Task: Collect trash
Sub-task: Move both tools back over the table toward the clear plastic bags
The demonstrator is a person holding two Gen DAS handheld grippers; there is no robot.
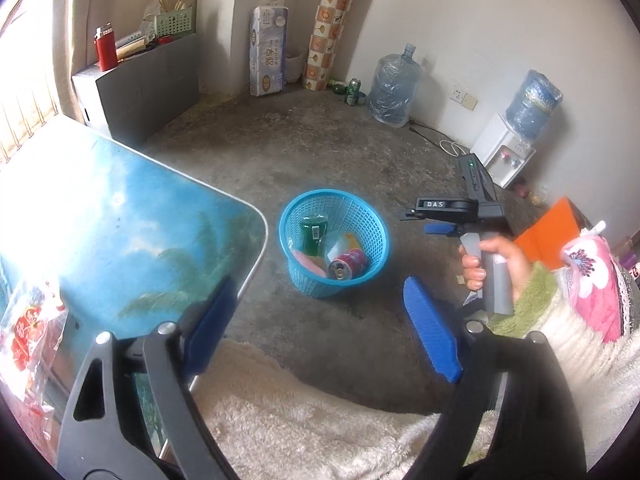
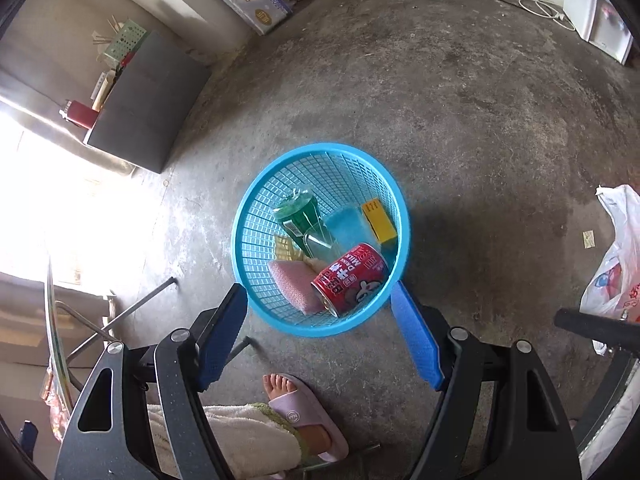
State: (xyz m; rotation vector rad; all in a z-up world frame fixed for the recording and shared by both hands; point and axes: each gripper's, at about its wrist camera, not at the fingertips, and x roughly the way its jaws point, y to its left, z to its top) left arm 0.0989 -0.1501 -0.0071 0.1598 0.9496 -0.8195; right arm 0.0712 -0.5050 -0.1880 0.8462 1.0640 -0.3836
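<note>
A blue mesh basket (image 2: 256, 216) stands on the concrete floor. Inside lie a red milk can (image 2: 350, 278), a green bottle (image 2: 298, 216), a pink sponge (image 2: 292, 286), a yellow box (image 2: 379, 220) and a clear wrapper. My right gripper (image 2: 320, 292) hangs open above the basket's near rim, nothing between its blue fingers (image 2: 416, 340). In the left wrist view the same basket (image 1: 380, 228) sits ahead on the floor. My left gripper (image 1: 318, 292) is open and empty, its left finger over the table corner. The right gripper (image 1: 440, 226) shows there, held in a hand (image 1: 496, 256).
A table (image 1: 120, 216) with a palm-tree print is at the left, a red-printed plastic bag (image 1: 28, 332) on it. A grey cabinet (image 1: 148, 84), water jugs (image 1: 394, 88) and a dispenser (image 1: 504, 148) line the walls. A slippered foot (image 2: 304, 408) and a white bag (image 2: 616, 256) are near the basket.
</note>
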